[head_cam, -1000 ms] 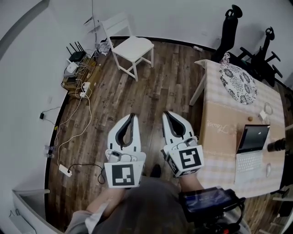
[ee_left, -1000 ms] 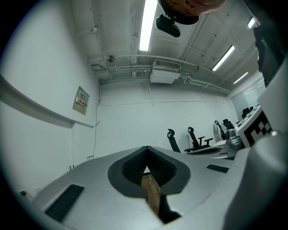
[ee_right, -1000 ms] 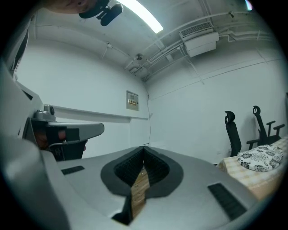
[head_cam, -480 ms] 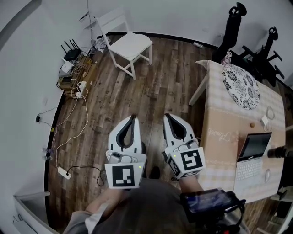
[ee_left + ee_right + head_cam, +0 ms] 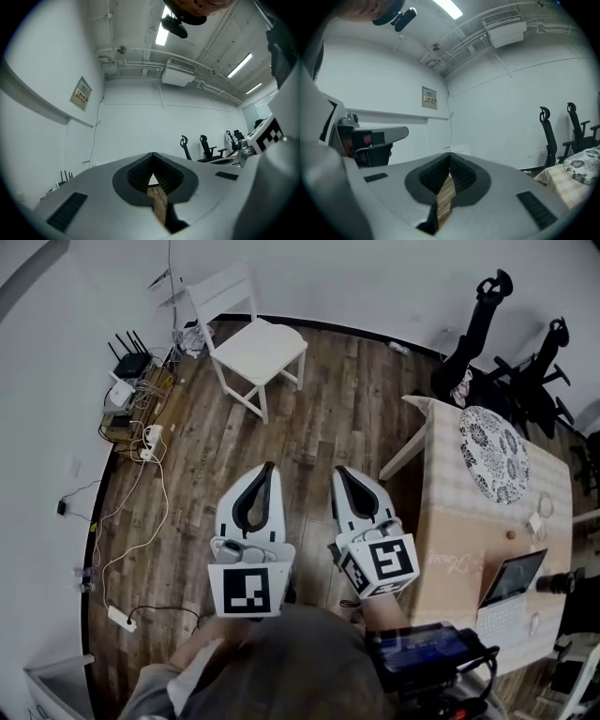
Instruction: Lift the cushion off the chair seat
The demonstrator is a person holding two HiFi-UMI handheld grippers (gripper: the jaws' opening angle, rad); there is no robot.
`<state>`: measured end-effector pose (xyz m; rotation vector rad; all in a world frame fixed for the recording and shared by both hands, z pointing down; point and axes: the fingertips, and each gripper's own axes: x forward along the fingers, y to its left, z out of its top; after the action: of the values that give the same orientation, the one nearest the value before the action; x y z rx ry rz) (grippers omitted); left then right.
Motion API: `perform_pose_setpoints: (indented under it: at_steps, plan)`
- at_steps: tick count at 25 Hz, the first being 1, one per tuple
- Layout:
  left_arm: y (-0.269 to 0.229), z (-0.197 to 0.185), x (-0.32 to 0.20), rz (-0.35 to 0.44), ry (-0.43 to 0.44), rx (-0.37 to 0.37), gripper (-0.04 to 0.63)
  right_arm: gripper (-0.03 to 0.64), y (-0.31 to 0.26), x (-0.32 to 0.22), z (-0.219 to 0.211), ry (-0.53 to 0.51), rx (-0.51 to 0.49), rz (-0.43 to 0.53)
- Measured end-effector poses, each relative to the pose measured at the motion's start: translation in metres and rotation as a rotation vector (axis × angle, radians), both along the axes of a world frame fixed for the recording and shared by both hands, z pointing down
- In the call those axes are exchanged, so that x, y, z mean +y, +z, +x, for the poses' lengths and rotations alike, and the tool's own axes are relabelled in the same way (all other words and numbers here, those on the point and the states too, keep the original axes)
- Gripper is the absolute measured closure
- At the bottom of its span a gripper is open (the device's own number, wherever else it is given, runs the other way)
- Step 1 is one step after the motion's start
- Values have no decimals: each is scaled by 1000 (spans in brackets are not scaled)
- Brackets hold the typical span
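A white wooden chair (image 5: 255, 345) stands on the plank floor near the far wall, its seat pale and flat; I cannot tell a separate cushion on it. My left gripper (image 5: 268, 468) and right gripper (image 5: 339, 471) are held side by side over the floor, pointing level toward the chair and well short of it. Both are shut with nothing between the jaws. In the left gripper view the left gripper (image 5: 153, 155) has its tips meeting before the white wall. The right gripper (image 5: 449, 155) looks the same in its own view.
A table (image 5: 450, 521) with a checked cloth stands at the right, bearing a round patterned cushion (image 5: 494, 454) and a laptop (image 5: 511, 589). Black office chairs (image 5: 487, 320) stand behind it. A router (image 5: 127, 371), cables and a power strip (image 5: 117, 618) lie along the left wall.
Both grippers have advanced together over the floor toward the chair, still shut. The table and laptop have slid back along the right side of the head view.
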<state>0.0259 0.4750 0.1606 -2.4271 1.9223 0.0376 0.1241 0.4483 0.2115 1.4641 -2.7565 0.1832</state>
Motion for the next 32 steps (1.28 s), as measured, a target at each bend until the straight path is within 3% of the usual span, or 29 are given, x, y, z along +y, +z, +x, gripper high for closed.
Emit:
perform_pose_setpoints:
  at_steps: [6,11,23,32]
  plan:
    - [-16,-32,-43,60,7,-2,589,609,-15,-47,-28,14,-15,49]
    - [-8,-41,-65,54,24,9,589,609,-4,-64,-35,31,-9,31]
    - [27,-35,-113,-35,57,11,589,610,23,-101,-25,75,0,-30]
    - [43,-17,-188,-99,73,-13,589,610,36,-174,-10,89,-23,-69]
